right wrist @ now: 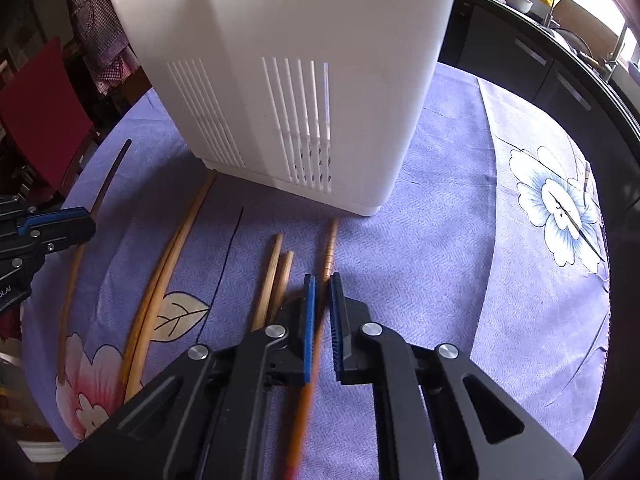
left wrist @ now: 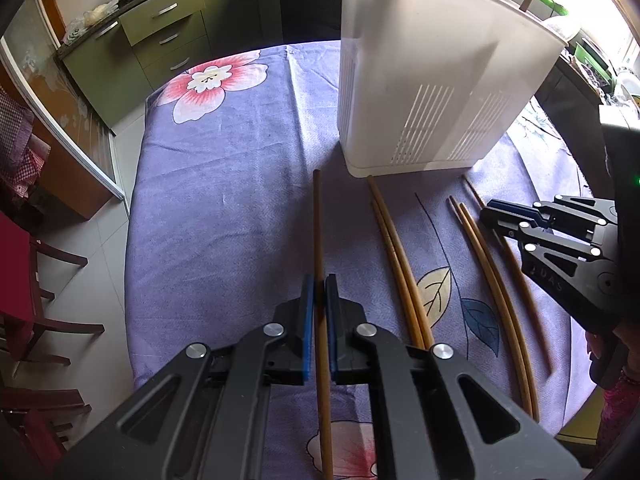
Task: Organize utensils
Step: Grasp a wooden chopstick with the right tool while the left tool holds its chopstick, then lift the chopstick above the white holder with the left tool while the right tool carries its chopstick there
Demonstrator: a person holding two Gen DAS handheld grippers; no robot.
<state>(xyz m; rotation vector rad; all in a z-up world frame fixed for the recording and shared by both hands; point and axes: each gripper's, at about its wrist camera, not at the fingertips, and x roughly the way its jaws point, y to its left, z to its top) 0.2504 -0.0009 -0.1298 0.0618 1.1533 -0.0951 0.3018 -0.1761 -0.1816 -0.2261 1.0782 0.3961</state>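
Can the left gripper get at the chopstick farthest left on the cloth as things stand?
Probably yes. The left gripper already straddles that chopstick, a finger on each side, nothing lying across it. The chopstick pair beside it lies clear of the fingers.

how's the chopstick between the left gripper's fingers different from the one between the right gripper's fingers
The left hand-held gripper straddles a plain, smooth chopstick lying alone, far left of the row. The right hand-held gripper straddles a chopstick with carved rings near its tip, lying just beside a pair, at the row's far right. Both are brown wood, pointing toward the white holder, with narrow gaps to the pads.
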